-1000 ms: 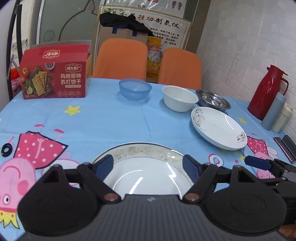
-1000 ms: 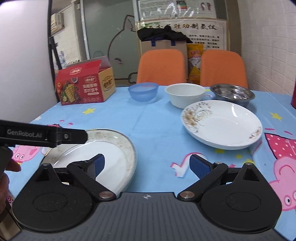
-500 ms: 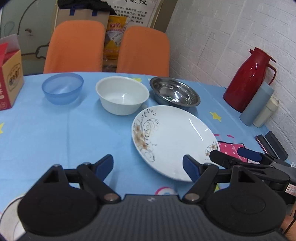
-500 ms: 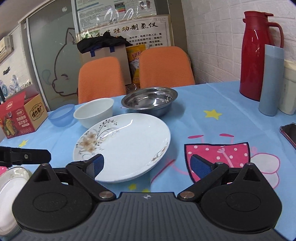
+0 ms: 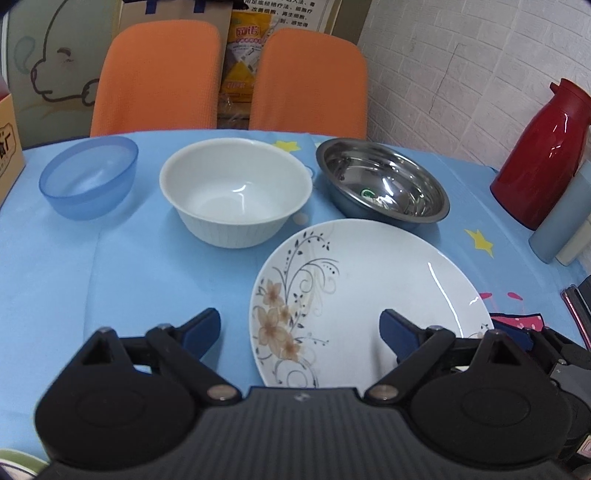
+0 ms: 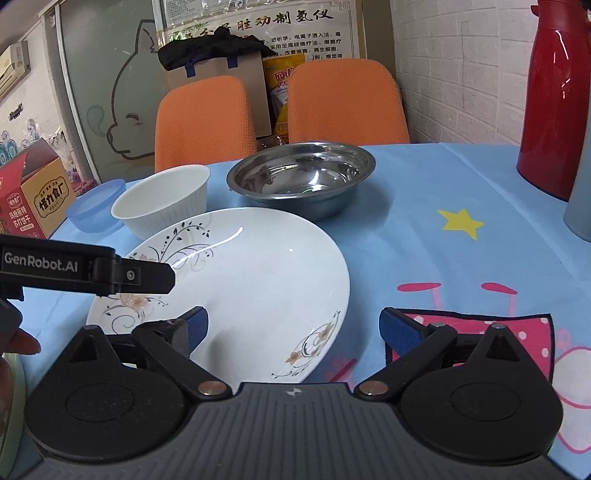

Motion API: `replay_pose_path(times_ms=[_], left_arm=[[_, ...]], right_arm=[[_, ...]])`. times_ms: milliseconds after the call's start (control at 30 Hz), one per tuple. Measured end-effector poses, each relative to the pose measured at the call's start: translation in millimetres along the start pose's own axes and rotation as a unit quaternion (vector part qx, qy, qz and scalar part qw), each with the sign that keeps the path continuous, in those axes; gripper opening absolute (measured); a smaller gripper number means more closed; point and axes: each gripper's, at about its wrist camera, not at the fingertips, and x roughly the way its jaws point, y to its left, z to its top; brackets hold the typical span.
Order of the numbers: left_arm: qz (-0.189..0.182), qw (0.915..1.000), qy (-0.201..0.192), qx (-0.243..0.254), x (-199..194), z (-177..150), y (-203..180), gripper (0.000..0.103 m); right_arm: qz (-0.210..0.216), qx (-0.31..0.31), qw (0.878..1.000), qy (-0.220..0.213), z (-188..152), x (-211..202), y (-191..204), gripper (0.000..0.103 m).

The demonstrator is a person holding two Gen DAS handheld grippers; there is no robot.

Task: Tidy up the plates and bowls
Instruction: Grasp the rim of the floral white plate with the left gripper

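Blue cartoon-print cloth covers the table (image 5: pixel 129 266). Nothing is seen stacked: floral plate (image 5: pixel 369 295), white bowl (image 5: pixel 236 192), steel bowl (image 5: pixel 384 181) and blue bowl (image 5: pixel 88 181) lie apart. Left gripper (image 5: pixel 299 328), its fingers just widened, and right gripper (image 6: pixel 291 328) straddle opposite plate edges, apparently ungripped.

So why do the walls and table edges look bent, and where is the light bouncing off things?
Both views bulge like a fisheye, with dark corners. Left wrist view: a bright streak of glare on the flowered plate, reflections in the steel bowl, and the chairs look slightly soft. Right wrist view: a shine line across the same plate, highlights on the red flask, glare on the wall poster.
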Motion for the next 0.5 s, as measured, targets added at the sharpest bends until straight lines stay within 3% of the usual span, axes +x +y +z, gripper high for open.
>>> replay_pose_path(times_ms=[500], left_arm=[[0.031, 0.9987, 0.001, 0.039, 10, -9, -12, 0.094]], right_arm=[[0.001, -0.014, 1.0, -0.003, 1, 3, 4, 0.103]])
